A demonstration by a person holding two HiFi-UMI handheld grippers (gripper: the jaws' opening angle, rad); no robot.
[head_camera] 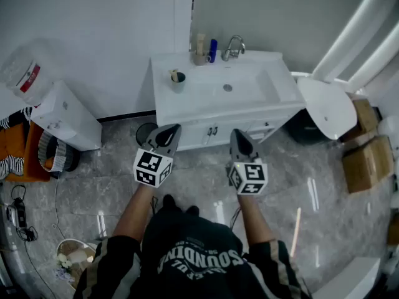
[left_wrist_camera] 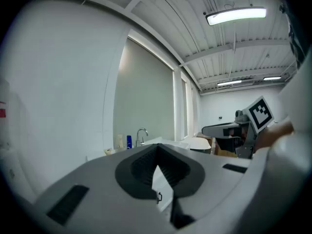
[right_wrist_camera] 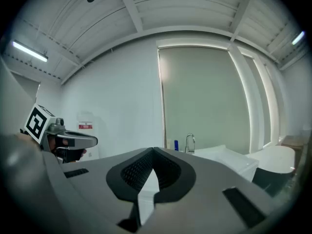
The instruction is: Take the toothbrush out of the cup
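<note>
A grey-green cup (head_camera: 178,81) with a toothbrush (head_camera: 174,75) standing in it sits at the left end of the white vanity top (head_camera: 268,64), seen in the head view. Both grippers hang in front of the vanity, well short of the cup. My left gripper (head_camera: 169,133) points toward the cabinet below the cup, jaws shut with nothing between them. To its right, my right gripper (head_camera: 238,137) is also shut and empty. In the left gripper view the jaws (left_wrist_camera: 156,148) meet at the tips, and the right gripper's jaws (right_wrist_camera: 153,151) do the same in their own view.
A faucet (head_camera: 234,46), a blue bottle (head_camera: 212,50) and a pale bottle (head_camera: 200,45) stand at the back of the sink. There is a toilet (head_camera: 327,108) and cardboard boxes (head_camera: 366,161) to the right. A white bin (head_camera: 62,114) and a small dark pail (head_camera: 146,131) are on the left.
</note>
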